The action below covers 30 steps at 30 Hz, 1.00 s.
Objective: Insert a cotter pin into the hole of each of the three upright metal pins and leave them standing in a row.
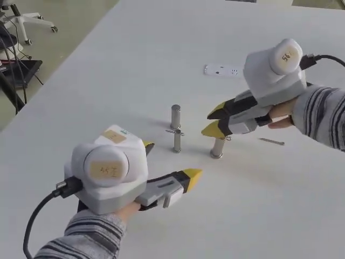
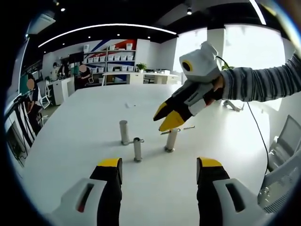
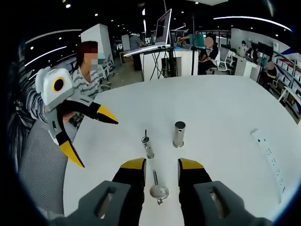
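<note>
Standing shiny cylindrical pins on matte table.

The person is wearing grey-striped sleeves, and the white, yellow-tipped left gripper and right gripper are trailing black cables.

Head view: high, looking down on surface. Left gripper view: low, facing the pins, near. Right gripper view: opposite side, close over one pin. All share pins.
</note>
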Available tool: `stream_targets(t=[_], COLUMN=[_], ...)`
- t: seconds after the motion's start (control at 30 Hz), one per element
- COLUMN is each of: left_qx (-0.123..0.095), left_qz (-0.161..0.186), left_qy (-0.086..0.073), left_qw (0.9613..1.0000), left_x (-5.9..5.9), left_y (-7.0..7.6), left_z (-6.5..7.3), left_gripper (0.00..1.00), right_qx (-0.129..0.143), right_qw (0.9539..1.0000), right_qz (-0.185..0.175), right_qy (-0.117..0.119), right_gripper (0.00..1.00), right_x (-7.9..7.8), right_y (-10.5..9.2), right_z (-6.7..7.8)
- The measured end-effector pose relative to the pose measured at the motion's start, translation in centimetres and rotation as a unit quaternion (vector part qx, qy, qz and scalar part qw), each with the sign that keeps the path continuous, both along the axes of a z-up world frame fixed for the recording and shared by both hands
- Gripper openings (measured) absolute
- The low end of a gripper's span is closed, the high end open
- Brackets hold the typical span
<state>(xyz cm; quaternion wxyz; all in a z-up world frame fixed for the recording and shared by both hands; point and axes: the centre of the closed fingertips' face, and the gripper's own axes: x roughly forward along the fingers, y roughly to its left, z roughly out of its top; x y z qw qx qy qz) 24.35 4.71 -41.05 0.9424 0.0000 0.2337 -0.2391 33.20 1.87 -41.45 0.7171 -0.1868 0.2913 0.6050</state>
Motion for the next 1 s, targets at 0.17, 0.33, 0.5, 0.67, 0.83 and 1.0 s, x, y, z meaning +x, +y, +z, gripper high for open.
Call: stream_targets(t=[0.17, 0.33, 0.5, 0.67, 0.83, 1.0], left_qx=[-0.002, -0.006, -0.009, -0.014, -0.015, -0.016], left_qz=[-0.002, -0.007, -0.009, -0.015, -0.019, -0.023], left_qy=[-0.002, -0.002, -0.003, -0.005, -0.008, -0.008], left_qw=[1.0, 1.0, 0.9999, 0.9998, 0.9997, 0.9996], left_x=[-0.1, -0.2, -0.2, -0.3, -0.4, -0.5], left_y=[0.2, 0.3, 0.3, 0.2, 0.2, 0.2], left_z=[0.1, 0.1, 0.3, 0.5, 0.7, 0.8], left_gripper=[0.67, 0.74, 0.81, 0.87, 0.92, 0.94], right_qx=[0.026, 0.042, 0.044, 0.038, 0.036, 0.036], right_qw=[0.9988, 0.9958, 0.9931, 0.9921, 0.9913, 0.99], right_qz=[-0.04, -0.08, -0.108, -0.119, -0.125, -0.136], right_qy=[-0.01, -0.018, -0.011, -0.016, -0.018, -0.014], right_gripper=[0.24, 0.26, 0.26, 0.26, 0.24, 0.21], right_x=[1.1, 2.5, 3.2, 3.6, 4.1, 4.8], right_y=[1.6, 3.2, 4.4, 5.3, 6.1, 6.7], right_z=[0.3, 0.2, -0.6, -1.2, -1.8, -2.4])
